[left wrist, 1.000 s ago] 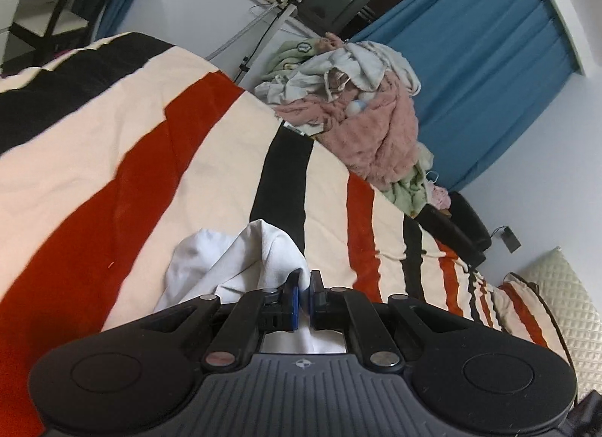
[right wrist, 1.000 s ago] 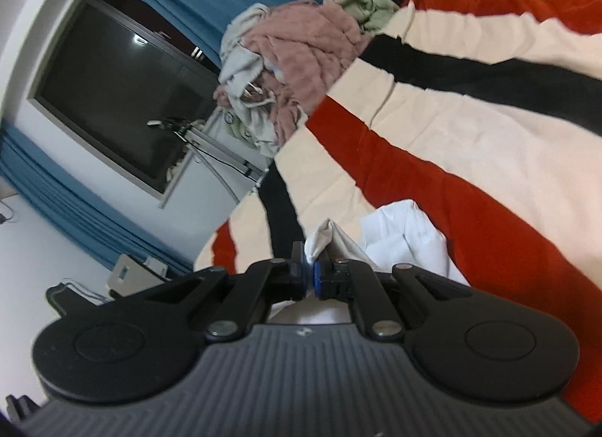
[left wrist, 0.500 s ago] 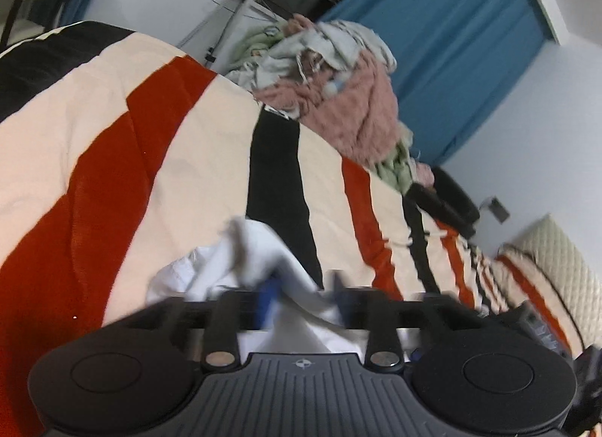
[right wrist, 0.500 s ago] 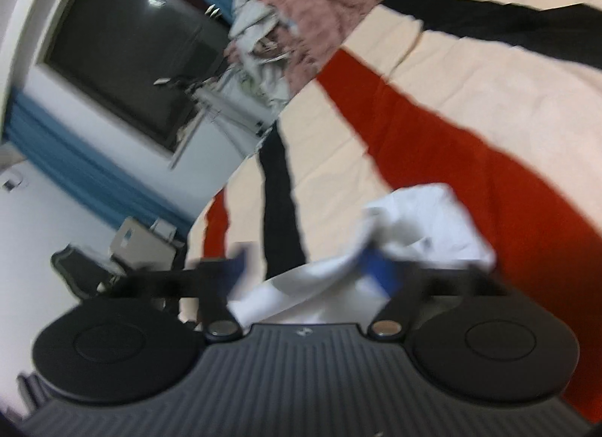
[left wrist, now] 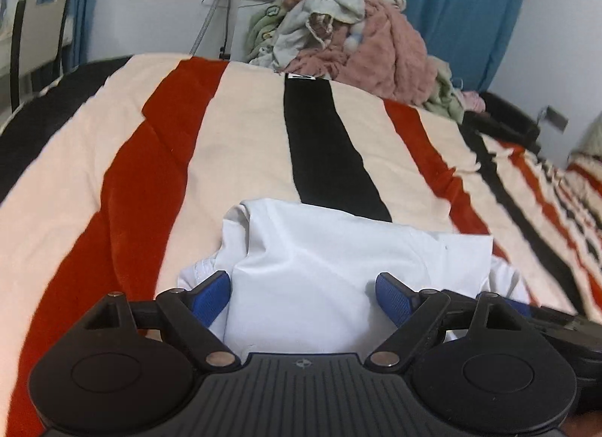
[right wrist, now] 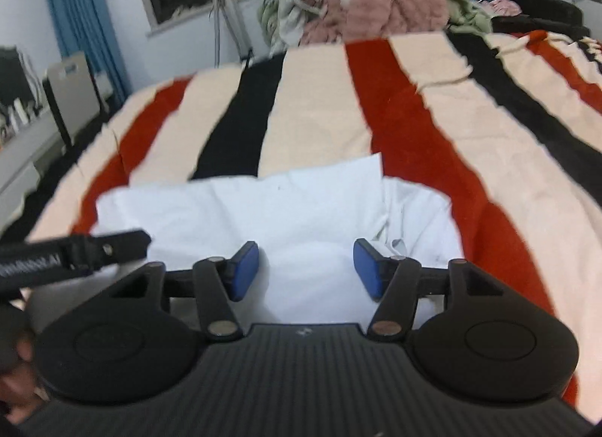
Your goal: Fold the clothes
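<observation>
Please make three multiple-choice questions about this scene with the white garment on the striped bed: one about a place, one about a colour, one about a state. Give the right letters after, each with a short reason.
1. Where is the pile of unfolded clothes?
A. At the far edge of the bed, before the blue curtain
B. On the chair
C. Under the white garment

2. What colour are the gripper pads?
A. Green
B. Blue
C. Yellow

3. How does the white garment lie?
A. It hangs in the air from both grippers
B. It sits on top of the pile
C. It lies on the striped blanket, gripped by neither gripper

Answers:
1 A: the pile sits beyond the stripes, by the curtain.
2 B: both views show blue pads.
3 C: the left gripper is opening and the right gripper closing, and no pad presses the cloth below.
</observation>
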Action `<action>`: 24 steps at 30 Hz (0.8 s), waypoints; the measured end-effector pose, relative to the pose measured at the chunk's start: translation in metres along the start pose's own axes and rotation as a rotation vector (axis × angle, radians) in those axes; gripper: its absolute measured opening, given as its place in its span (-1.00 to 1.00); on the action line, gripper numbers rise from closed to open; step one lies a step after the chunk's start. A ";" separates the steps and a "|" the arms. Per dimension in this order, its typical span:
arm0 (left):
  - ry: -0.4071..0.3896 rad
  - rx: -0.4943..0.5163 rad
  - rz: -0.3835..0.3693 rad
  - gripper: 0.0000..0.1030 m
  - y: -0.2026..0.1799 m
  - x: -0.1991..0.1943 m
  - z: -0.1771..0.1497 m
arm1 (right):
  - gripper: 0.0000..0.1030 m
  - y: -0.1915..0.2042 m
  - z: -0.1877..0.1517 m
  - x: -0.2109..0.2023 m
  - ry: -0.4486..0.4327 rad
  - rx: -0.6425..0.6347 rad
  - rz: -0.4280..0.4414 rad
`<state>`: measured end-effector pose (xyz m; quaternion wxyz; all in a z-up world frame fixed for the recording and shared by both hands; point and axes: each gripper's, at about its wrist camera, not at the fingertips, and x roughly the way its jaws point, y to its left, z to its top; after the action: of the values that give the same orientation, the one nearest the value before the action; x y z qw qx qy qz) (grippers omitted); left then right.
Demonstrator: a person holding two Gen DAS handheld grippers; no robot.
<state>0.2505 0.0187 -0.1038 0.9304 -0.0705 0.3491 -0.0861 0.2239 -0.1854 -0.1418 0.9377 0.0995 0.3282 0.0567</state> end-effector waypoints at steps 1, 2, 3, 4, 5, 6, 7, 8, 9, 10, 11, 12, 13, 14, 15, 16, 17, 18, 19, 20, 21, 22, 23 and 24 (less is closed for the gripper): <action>-0.004 0.012 0.005 0.66 -0.002 -0.001 -0.001 | 0.15 0.000 -0.001 0.002 0.000 -0.005 -0.001; -0.008 0.025 0.009 0.66 -0.003 -0.002 -0.002 | 0.15 -0.001 -0.001 0.000 0.000 -0.006 -0.001; -0.012 0.037 0.014 0.66 -0.005 -0.003 -0.003 | 0.15 -0.001 -0.001 -0.002 0.000 -0.003 0.000; -0.015 0.047 0.017 0.66 -0.006 -0.005 -0.004 | 0.15 -0.002 0.001 -0.006 0.003 0.006 0.009; -0.019 0.046 0.013 0.66 -0.006 -0.011 -0.004 | 0.15 -0.001 0.002 -0.013 0.004 0.017 0.026; -0.025 0.050 0.008 0.66 -0.007 -0.019 -0.005 | 0.16 -0.001 0.003 -0.020 0.002 0.024 0.042; -0.031 0.054 0.003 0.66 -0.008 -0.027 -0.006 | 0.16 0.001 0.004 -0.031 -0.011 0.018 0.058; -0.037 0.060 -0.001 0.66 -0.010 -0.035 -0.007 | 0.16 0.003 0.004 -0.042 -0.023 0.008 0.069; -0.043 0.071 -0.002 0.66 -0.012 -0.044 -0.009 | 0.16 0.007 0.002 -0.053 -0.038 -0.014 0.065; -0.047 0.079 -0.002 0.66 -0.014 -0.053 -0.013 | 0.16 0.010 -0.001 -0.064 -0.050 -0.041 0.057; -0.046 0.084 -0.001 0.66 -0.015 -0.062 -0.017 | 0.16 0.012 -0.006 -0.073 -0.054 -0.061 0.050; -0.045 0.089 -0.001 0.66 -0.016 -0.070 -0.022 | 0.16 0.014 -0.011 -0.082 -0.053 -0.072 0.042; -0.042 0.094 0.003 0.66 -0.017 -0.078 -0.027 | 0.17 0.015 -0.017 -0.090 -0.051 -0.080 0.035; -0.039 0.102 0.016 0.67 -0.018 -0.084 -0.033 | 0.17 0.015 -0.024 -0.097 -0.042 -0.082 0.034; -0.033 0.114 0.030 0.67 -0.019 -0.088 -0.038 | 0.17 0.014 -0.030 -0.100 -0.026 -0.079 0.032; -0.024 0.122 0.043 0.67 -0.020 -0.091 -0.043 | 0.17 0.013 -0.035 -0.101 -0.008 -0.073 0.029; -0.001 0.109 0.046 0.67 -0.018 -0.089 -0.047 | 0.16 0.013 -0.039 -0.099 0.006 -0.069 0.027; 0.020 0.094 0.047 0.67 -0.016 -0.087 -0.052 | 0.16 0.013 -0.043 -0.097 0.019 -0.069 0.024; 0.031 0.057 0.037 0.67 -0.012 -0.087 -0.056 | 0.16 0.014 -0.046 -0.095 0.027 -0.081 0.019; 0.042 0.019 0.028 0.67 -0.007 -0.086 -0.060 | 0.16 0.014 -0.048 -0.093 0.028 -0.084 0.016; 0.052 -0.020 0.019 0.67 -0.003 -0.086 -0.064 | 0.16 0.015 -0.051 -0.091 0.030 -0.087 0.013; 0.061 -0.071 0.006 0.67 0.003 -0.091 -0.068 | 0.16 0.015 -0.053 -0.089 0.031 -0.088 0.010; 0.060 -0.113 -0.006 0.67 0.007 -0.099 -0.072 | 0.16 0.016 -0.055 -0.089 0.029 -0.087 0.007; 0.051 -0.129 -0.011 0.67 0.010 -0.106 -0.075 | 0.16 0.017 -0.055 -0.089 0.026 -0.088 0.004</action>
<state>0.1233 0.0452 -0.0943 0.9143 -0.1299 0.3772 -0.0701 0.1193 -0.1763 -0.1263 0.9367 0.0583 0.3372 0.0741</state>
